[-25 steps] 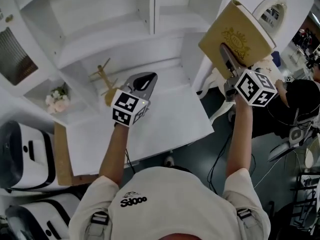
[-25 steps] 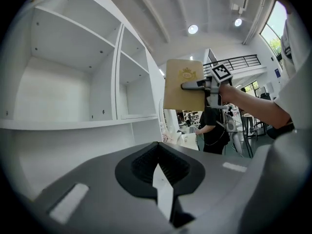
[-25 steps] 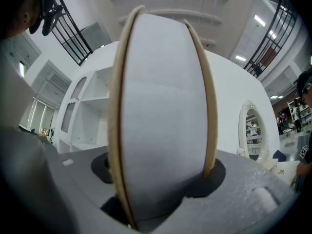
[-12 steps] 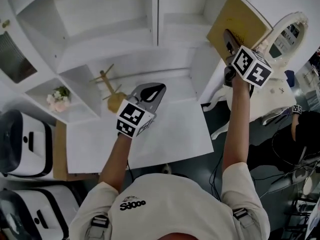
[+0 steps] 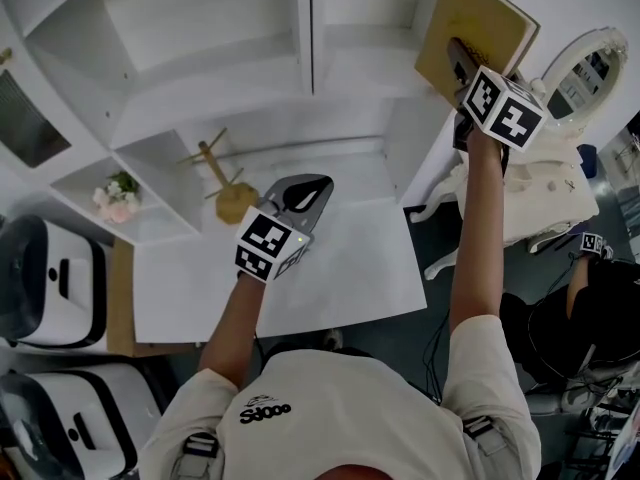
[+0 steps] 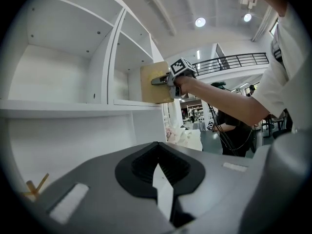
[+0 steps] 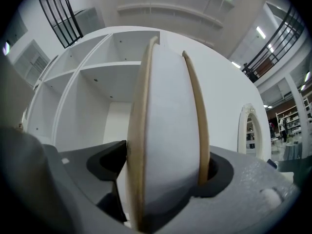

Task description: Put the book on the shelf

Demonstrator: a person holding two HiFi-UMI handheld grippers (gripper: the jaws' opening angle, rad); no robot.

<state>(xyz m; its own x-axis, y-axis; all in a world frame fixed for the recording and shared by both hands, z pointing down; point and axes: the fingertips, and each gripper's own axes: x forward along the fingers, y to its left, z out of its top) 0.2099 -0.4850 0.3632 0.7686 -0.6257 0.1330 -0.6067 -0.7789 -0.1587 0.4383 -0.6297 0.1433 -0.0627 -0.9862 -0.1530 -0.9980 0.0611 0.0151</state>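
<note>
White shelf unit point(image 5: 200, 78) fills your view above the white table point(image 5: 340, 268) | book point(image 5: 478, 13) is upright at the front edge of the right-hand compartment | your right gripper point(image 5: 462, 60) has it between its opening jaws, both covers touching them | your left gripper point(image 5: 300, 190) is clenched empty over the table

book point(image 5: 492, 16) tan, pages white | shelf point(image 5: 200, 33) white | table point(image 5: 350, 268) white | flowers point(image 5: 116, 202) pale pink

Head camera looks down; others apparently face shelf point(image 5: 210, 88).
</note>
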